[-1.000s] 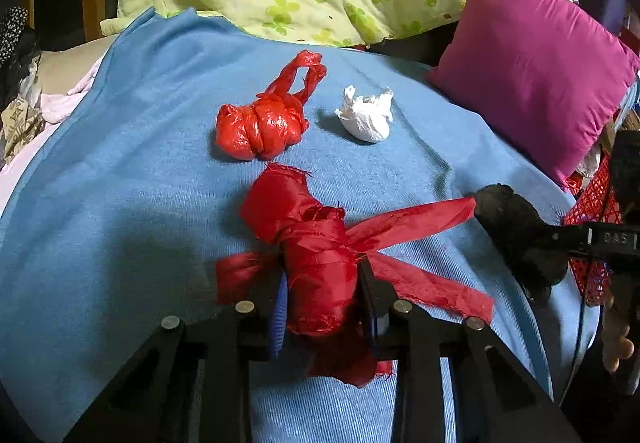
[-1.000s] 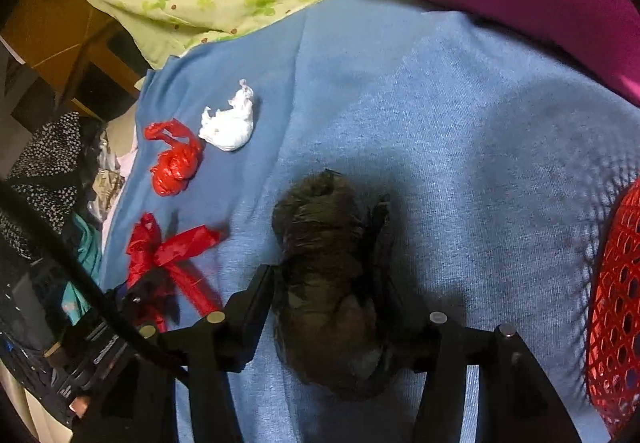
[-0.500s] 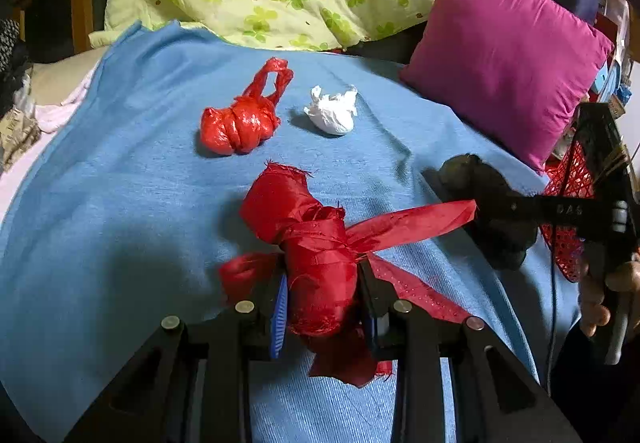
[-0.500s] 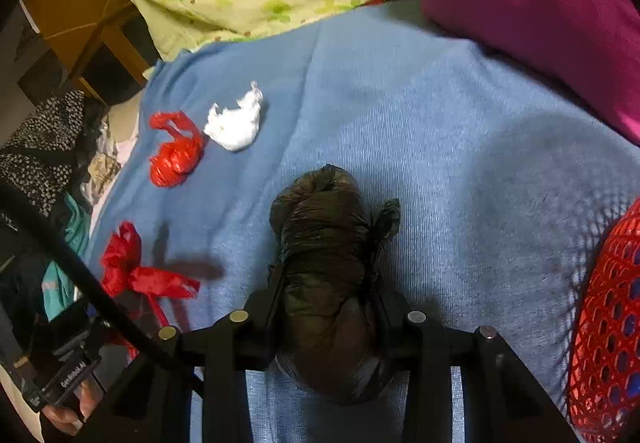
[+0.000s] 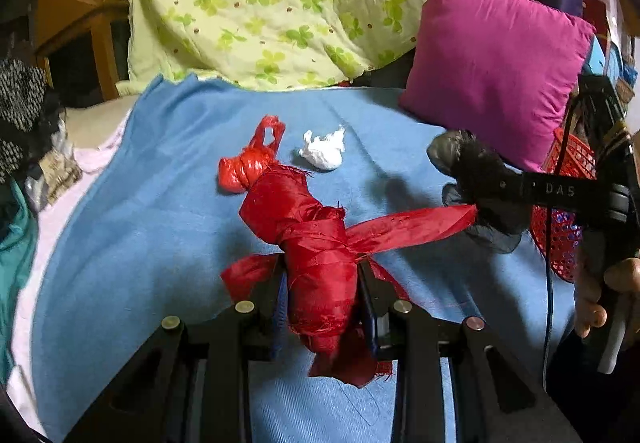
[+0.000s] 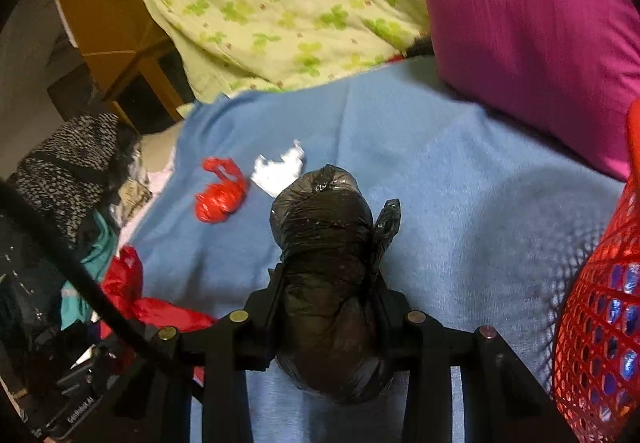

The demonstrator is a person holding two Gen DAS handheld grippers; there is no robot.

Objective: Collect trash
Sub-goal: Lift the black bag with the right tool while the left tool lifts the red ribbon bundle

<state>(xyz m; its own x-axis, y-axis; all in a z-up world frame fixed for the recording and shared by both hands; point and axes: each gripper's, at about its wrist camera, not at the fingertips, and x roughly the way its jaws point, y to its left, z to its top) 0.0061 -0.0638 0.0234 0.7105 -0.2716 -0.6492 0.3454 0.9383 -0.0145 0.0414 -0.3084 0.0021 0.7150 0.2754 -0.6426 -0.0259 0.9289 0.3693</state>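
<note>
The red cloth bundle sits squarely between the jaws of the left gripper, its knotted body running from the 6 o'clock edge of the left wrist view up toward the centre, with one loose tail reaching out toward 3 o'clock. The jaws are closed on it at a narrow gap, both pads pressed against its sides, and it hangs clear of the blue blanket.

In the right wrist view the black plastic bundle fills the space between the jaws of the right gripper, its rounded end pointing toward 12 o'clock. These jaws clamp it on both flanks (a small twisted tail sticks out at about 1 o'clock from the bundle), and it is lifted off the blanket.

Still lying on the blanket, at about 11 o'clock from each held bundle, are a red knotted bag and, just beside it toward 3 o'clock, a white crumpled wad; the two do not touch. A red mesh basket stands at the 4 o'clock edge of the right wrist view, next to a magenta pillow.
</note>
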